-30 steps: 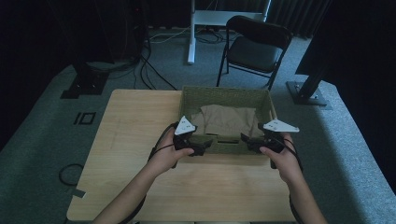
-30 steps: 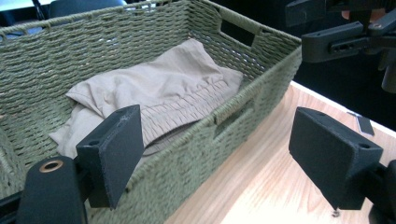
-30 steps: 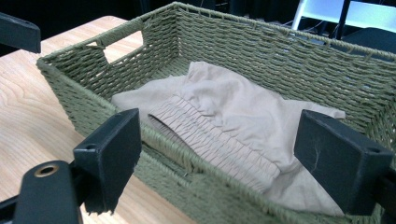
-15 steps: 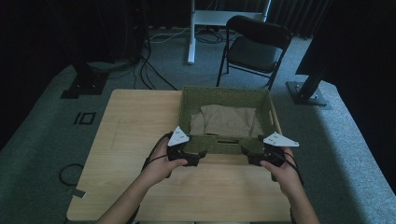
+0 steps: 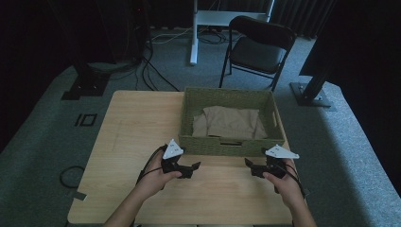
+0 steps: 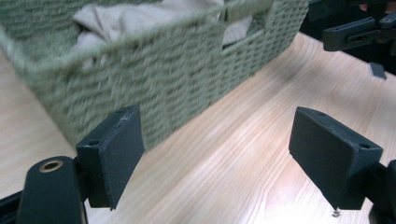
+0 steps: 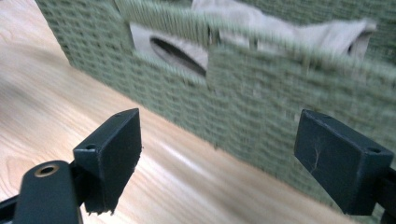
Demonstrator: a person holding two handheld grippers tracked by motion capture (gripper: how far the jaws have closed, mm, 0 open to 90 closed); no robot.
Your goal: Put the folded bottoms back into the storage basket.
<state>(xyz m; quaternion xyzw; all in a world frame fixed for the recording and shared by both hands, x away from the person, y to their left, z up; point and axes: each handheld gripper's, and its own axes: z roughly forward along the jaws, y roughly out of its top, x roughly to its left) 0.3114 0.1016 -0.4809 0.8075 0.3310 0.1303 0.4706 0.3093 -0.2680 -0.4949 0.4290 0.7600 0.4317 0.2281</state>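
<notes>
On a wooden table (image 5: 137, 123), green woven basket (image 5: 231, 142) at twelve o'clock, beige cloth (image 5: 231, 122) folded inside. Left gripper (image 5: 188, 169) and right gripper (image 5: 253, 169) near its front wall, jaws spread, empty. Probably pre-grasp; next, reaching over the rim for the cloth.

Dim rm: grey carpet (image 5: 42, 142), black folding chair (image 5: 257, 47), floor cables (image 5: 156, 71).

baskets: 1 (image 5: 222, 144) | cloths: 1 (image 5: 231, 121) | tongs: 2 (image 5: 193, 168) (image 5: 249, 165) | chairs: 1 (image 5: 257, 45)
</notes>
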